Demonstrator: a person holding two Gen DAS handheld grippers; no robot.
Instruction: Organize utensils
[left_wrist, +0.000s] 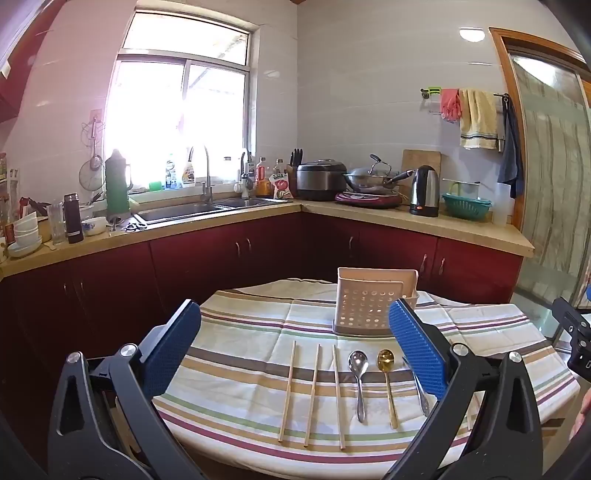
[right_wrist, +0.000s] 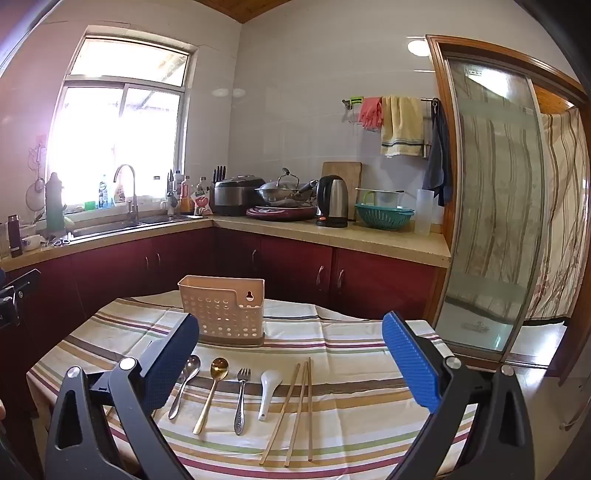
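So both grippers are held above the near edge of a small table, and nothing is gripped by either. The left gripper (left_wrist: 295, 343) is spread wide, blue pads far apart, with only air and tablecloth seen between them; the right gripper (right_wrist: 291, 354) is opened just as wide and is equally empty-handed. The utensils are laid out in a neat row on the striped tablecloth (left_wrist: 236, 332), handles pointed toward the cameras. In the left wrist view, three wooden chopsticks (left_wrist: 314, 393) are lined up side by side at about 6 o'clock, close but not touching, with a silver spoon (left_wrist: 359, 380) just to their 3 o'clock side and a gold spoon (left_wrist: 388, 384) beside that. A fork (left_wrist: 421, 391) is mostly hidden behind the right-hand blue pad. In the right wrist view the same silver spoon (right_wrist: 184, 384) is partly tucked behind the left-hand pad at roughly 8 o'clock, followed rightward by the gold spoon (right_wrist: 212, 391), the fork (right_wrist: 242, 398), a white ceramic soup spoon (right_wrist: 267, 391) and another three chopsticks (right_wrist: 295, 410) fanned slightly at 6 o'clock. The utensil holder (right_wrist: 223, 312), a beige perforated plastic caddy, is stood upright behind the row, at 12 o'clock from the spoons, apart from all of them. A kitchen counter (left_wrist: 424, 221) with a kettle (left_wrist: 424, 190) is seen way in the back.
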